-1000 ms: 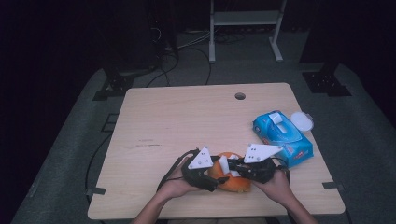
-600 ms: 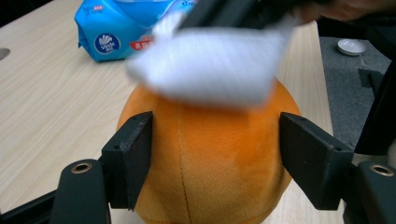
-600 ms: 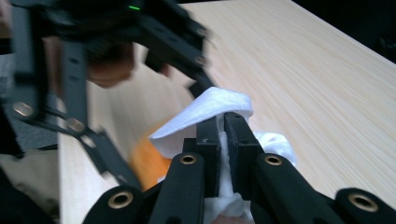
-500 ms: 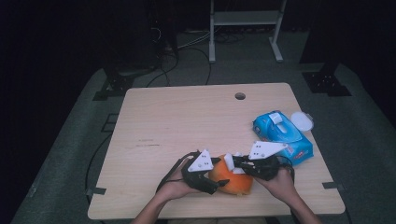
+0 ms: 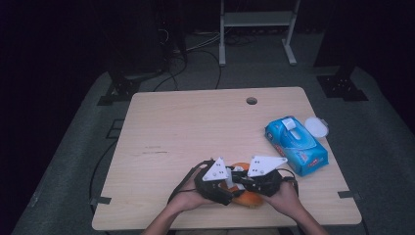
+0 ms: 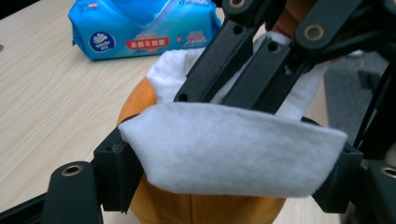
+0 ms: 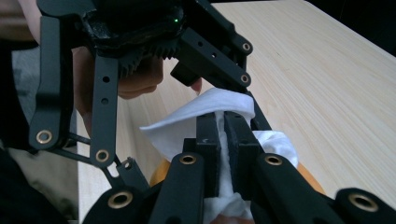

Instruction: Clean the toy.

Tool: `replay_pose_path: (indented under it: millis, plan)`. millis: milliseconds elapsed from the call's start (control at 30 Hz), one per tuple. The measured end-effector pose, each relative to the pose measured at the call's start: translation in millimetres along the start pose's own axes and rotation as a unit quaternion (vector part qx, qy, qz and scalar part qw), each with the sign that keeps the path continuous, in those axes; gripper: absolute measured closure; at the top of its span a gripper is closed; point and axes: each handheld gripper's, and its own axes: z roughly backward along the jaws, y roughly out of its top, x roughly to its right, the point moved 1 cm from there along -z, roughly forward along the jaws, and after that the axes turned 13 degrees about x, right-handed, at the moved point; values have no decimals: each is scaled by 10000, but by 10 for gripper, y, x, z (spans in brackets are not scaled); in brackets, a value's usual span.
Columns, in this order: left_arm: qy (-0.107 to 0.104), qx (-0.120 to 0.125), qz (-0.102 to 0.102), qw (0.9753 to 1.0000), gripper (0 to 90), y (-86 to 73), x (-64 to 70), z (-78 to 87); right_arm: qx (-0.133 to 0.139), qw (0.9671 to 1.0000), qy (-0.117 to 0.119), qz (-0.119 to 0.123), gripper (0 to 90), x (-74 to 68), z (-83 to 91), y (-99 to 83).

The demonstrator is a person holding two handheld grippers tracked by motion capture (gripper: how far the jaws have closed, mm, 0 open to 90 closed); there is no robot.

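High view: near the front edge of the pale wooden counter [image 5: 195, 127], left hand-held gripper [image 5: 222, 183] and right hand-held gripper [image 5: 242, 180] meeting over an orange rounded object [image 5: 247, 198], a white wipe [image 5: 238, 169] between them. Blue wet-wipe pack [image 5: 296, 145] lying well apart to the right, with a round white lid [image 5: 317, 127] just beside its far end.

Left gripper view: jaws spread wide with the white wipe [image 6: 233, 156] draped from one tip to the other — resting on them, by the look of it, rather than pinched. Below it, the orange object [image 6: 205, 207]; above, the right hand-held gripper [image 6: 261, 70] reaching down onto the cloth. Wipe pack [image 6: 140, 28] at the far side.

Right gripper view: jaws nearly closed, a fold of the white wipe [image 7: 224, 112] clamped between the pads and bunching below the tips. Orange object [image 7: 308, 175] peeking out beneath; left hand-held gripper [image 7: 140, 51] close ahead.

Step in hand, by the look of it: wiping the orange object, or spreading the cloth over it. Next move likely calls for dragging the pinched wipe across the curved surface — with a steadying hold against rolling.
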Motion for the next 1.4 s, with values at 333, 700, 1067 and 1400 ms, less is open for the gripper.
replay_pose_path:
  millis: [333,700,1067,1400]
  plan:
    - [-34,-63,274,9996,261,-112,-155,89,48,9988,-263,-398,844,228,240,-165]
    - [-95,-22,268,9996,231,-100,-153,82,-35,9998,-67,-191,843,110,68,-124]
    - [-96,157,372,9991,194,-108,-187,105,-88,9986,-269,-446,842,241,198,-254]
    - [0,29,109,9999,254,-128,-169,90,-32,9993,-187,-329,843,182,96,-172]
